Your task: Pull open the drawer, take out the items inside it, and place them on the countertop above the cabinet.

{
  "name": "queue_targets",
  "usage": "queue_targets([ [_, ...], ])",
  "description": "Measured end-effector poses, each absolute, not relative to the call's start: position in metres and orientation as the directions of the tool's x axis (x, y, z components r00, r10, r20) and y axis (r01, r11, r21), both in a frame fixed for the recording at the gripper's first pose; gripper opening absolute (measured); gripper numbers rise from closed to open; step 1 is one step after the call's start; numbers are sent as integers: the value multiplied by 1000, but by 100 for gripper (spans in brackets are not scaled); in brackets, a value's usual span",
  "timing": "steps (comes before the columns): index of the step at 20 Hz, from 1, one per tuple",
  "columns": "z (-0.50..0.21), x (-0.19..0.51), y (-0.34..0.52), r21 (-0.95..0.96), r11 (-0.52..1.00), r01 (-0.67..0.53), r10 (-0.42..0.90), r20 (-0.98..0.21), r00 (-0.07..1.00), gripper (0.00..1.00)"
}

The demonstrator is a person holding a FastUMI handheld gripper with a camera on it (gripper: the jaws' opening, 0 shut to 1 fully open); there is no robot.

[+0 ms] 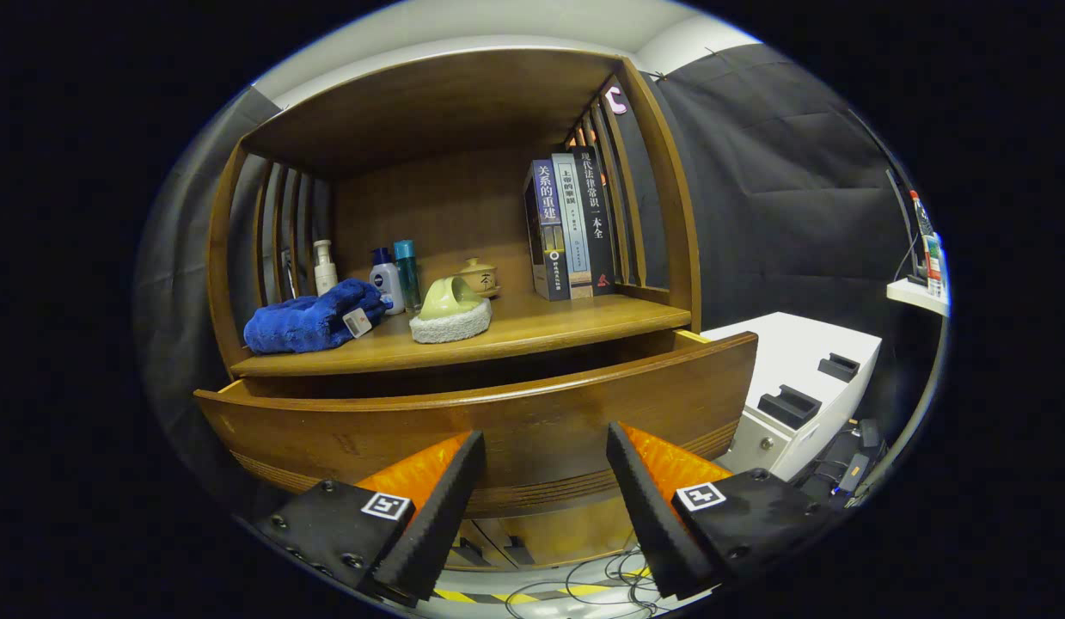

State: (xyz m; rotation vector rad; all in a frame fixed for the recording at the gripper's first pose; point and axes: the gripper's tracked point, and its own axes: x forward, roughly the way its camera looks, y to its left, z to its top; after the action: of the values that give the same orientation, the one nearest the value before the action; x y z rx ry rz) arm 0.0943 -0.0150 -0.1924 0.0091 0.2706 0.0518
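Gripper (545, 481), lower centre of frame: jaws standing spread, pinching nothing, hovering just before drawer (498, 421) front. Drawer, mid-frame, standing partly pulled out; interior hidden behind front panel, contents cannot tell. Front judged stiff, heavy wood, smooth; best hold likely top edge. Beyond, on tabletop (532, 331): blue towel (313, 320), soft, light; slipper (450, 309) lying beside; bottles, books at rear.

Book spines (551, 232) read 关系的重建, 法律常识一本全; coded tags (386, 505) top the parted hand-held gripper (545, 435).
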Motion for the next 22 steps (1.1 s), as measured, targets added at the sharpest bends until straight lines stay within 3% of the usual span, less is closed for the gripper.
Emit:
queue_targets([
  [17,-194,153,-5,-28,998,-57,46,-311,949,95],
  [22,-127,136,11,37,997,-68,75,-266,961,97],
])
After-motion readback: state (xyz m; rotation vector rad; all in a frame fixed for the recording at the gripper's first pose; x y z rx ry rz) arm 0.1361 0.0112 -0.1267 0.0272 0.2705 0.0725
